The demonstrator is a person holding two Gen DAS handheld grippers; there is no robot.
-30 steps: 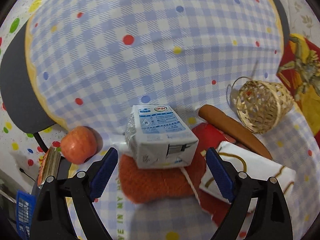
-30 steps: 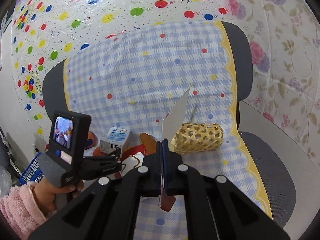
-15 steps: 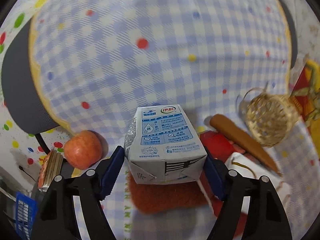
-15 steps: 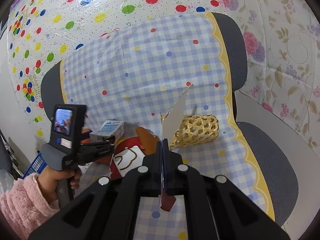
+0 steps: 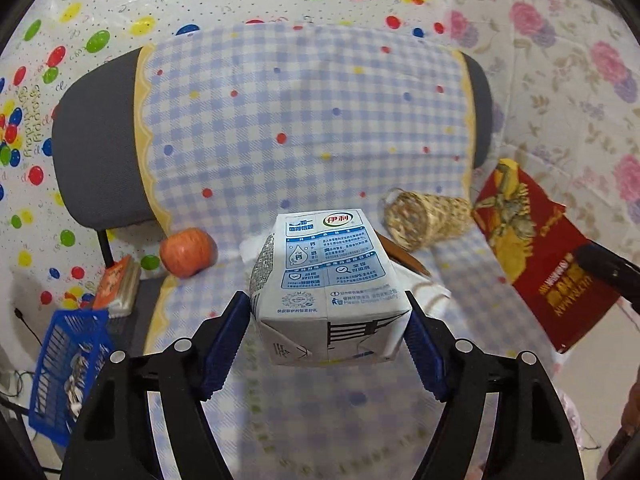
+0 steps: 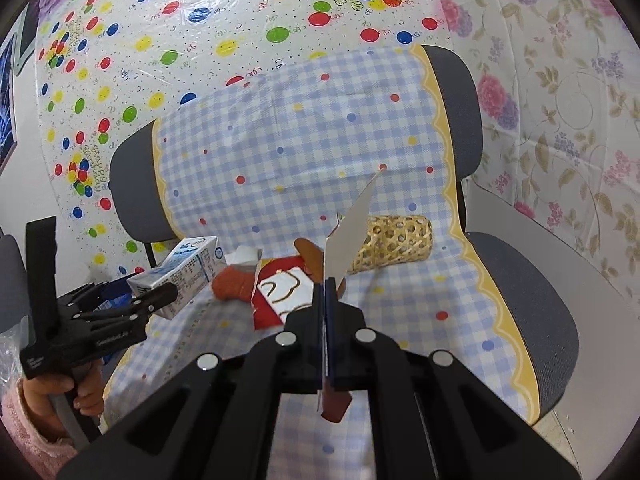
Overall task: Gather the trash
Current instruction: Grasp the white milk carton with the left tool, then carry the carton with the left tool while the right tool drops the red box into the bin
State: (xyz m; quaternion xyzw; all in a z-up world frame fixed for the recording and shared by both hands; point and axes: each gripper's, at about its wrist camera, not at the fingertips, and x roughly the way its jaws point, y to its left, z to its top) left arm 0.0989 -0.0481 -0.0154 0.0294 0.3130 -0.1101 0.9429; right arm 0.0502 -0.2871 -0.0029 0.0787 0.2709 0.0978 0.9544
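Left gripper (image 5: 328, 332) pinches the white-and-blue milk carton (image 5: 326, 280) – right gripper (image 6: 325, 296) fingers pressed on a flat red-and-white card (image 6: 348, 232).

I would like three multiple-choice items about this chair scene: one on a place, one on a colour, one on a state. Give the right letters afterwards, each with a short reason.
1. Where does the woven basket lie?
A. on its side on the chair seat
B. upright on the floor
C. inside the blue crate

2. What colour is the checked cloth over the chair?
A. green and black
B. blue and white
C. plain red

3. What is the state of the left tongs?
A. empty and wide open
B. shut on the milk carton
C. shut on an apple

Answers:
1 A: both views show the basket tipped over on the seat, near the backrest.
2 B: pale blue and white squares with coloured dots cover the seat and back.
3 B: the blue pads press on both sides of the carton, which is lifted clear of the seat.
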